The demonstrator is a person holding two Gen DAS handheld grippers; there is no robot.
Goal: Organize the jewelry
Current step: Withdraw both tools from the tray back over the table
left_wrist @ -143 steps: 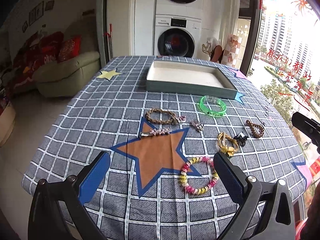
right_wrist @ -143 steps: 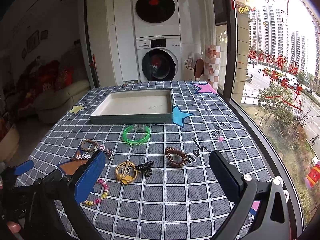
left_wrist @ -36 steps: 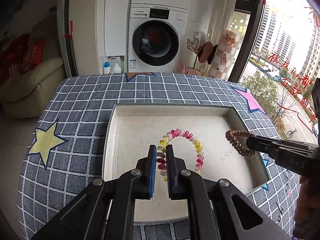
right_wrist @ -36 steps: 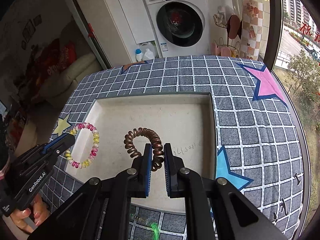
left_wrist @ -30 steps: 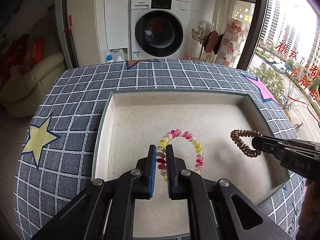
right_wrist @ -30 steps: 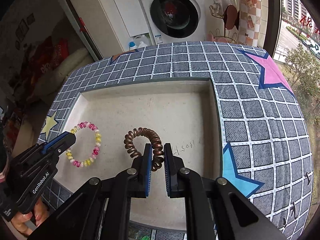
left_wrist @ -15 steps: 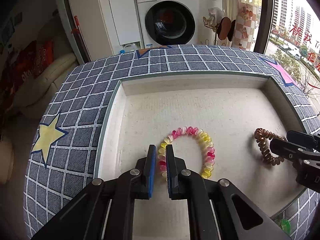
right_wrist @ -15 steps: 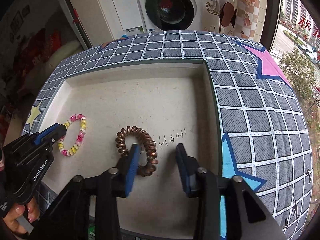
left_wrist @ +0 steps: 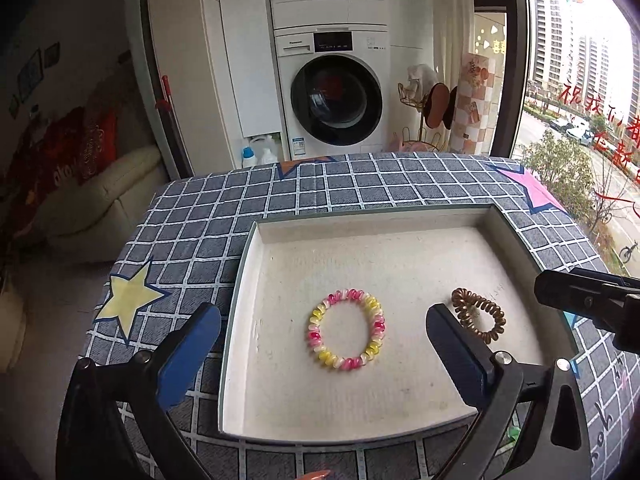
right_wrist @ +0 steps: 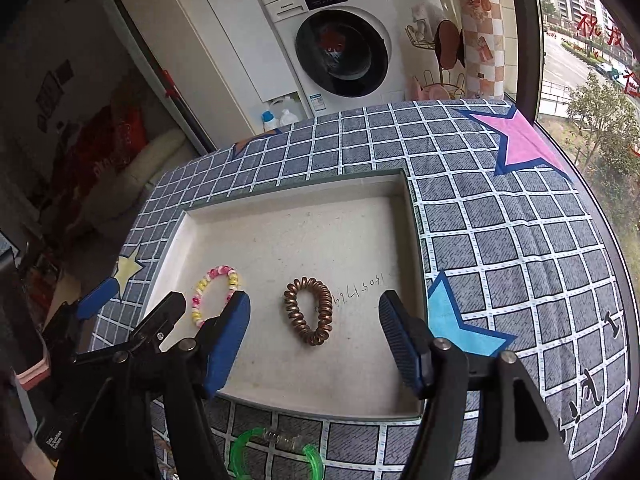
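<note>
A pink and yellow coil bracelet (left_wrist: 346, 329) lies flat on the floor of the shallow white tray (left_wrist: 240, 292), left of centre. A brown coil hair tie (left_wrist: 478, 319) lies to its right. My left gripper (left_wrist: 320, 354) is open and empty, above the tray's near part, its fingers either side of the bracelet. In the right wrist view my right gripper (right_wrist: 314, 340) is open and empty, with the brown hair tie (right_wrist: 309, 310) between its fingers and the bracelet (right_wrist: 215, 293) to the left. The tray (right_wrist: 412, 216) rests on a grey checked cloth.
A green bangle (right_wrist: 276, 454) lies on the cloth just in front of the tray's near wall. The cloth (left_wrist: 200, 220) has yellow, pink and blue star patches. A washing machine (left_wrist: 336, 96) and sofa (left_wrist: 100, 204) stand beyond the table. A window is on the right.
Both grippers have opened and let go; the bracelet and the brown hair tie now lie loose in the tray. Both grippers have drawn back and up from them.
</note>
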